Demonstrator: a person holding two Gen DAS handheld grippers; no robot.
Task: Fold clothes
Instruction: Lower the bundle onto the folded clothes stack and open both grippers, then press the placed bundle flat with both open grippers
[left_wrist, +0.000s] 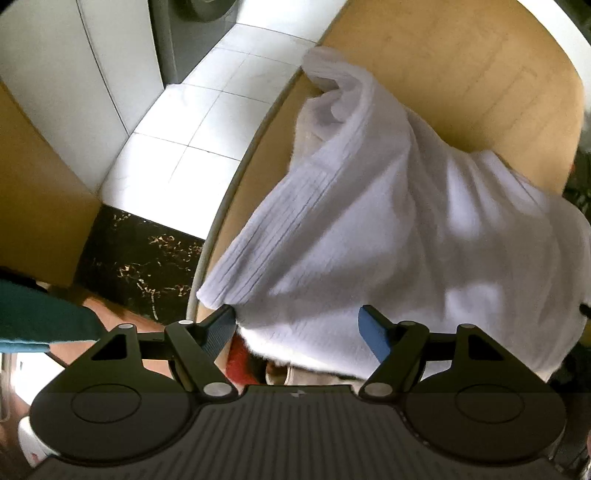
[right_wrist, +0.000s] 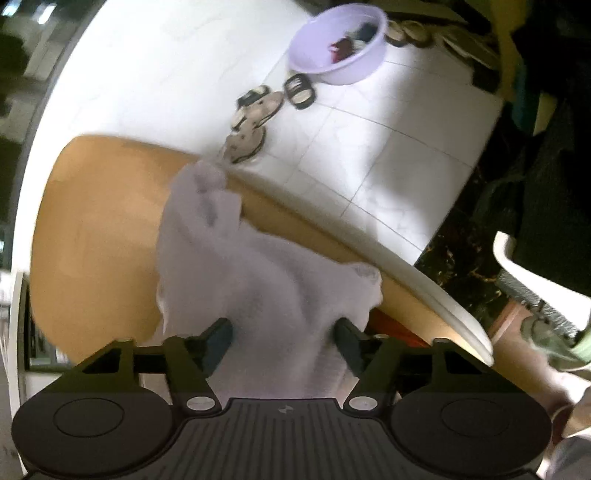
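Both grippers are hovering at the near hem of the white garment (left_wrist: 388, 221): left gripper (left_wrist: 297, 325) is gaping w/ cloth between but not pinched, right gripper (right_wrist: 282, 338) is half-closed around a bunched fold, can't tell if it's actually gripping. Garment's lying on the wooden table (left_wrist: 461, 74), long axis running away from you.

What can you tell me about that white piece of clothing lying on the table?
The white garment is a soft, ribbed knit, possibly a sweater, crumpled and not yet folded. It lies on the tan wooden table, bunched into loose folds, with one narrow twisted end reaching toward the table's pale rim. Its near edge hangs over the table's side. Cloth lies between the fingers of both the left tool and the right tool, whose jaws stand apart; the blur hides whether any pad touches it.
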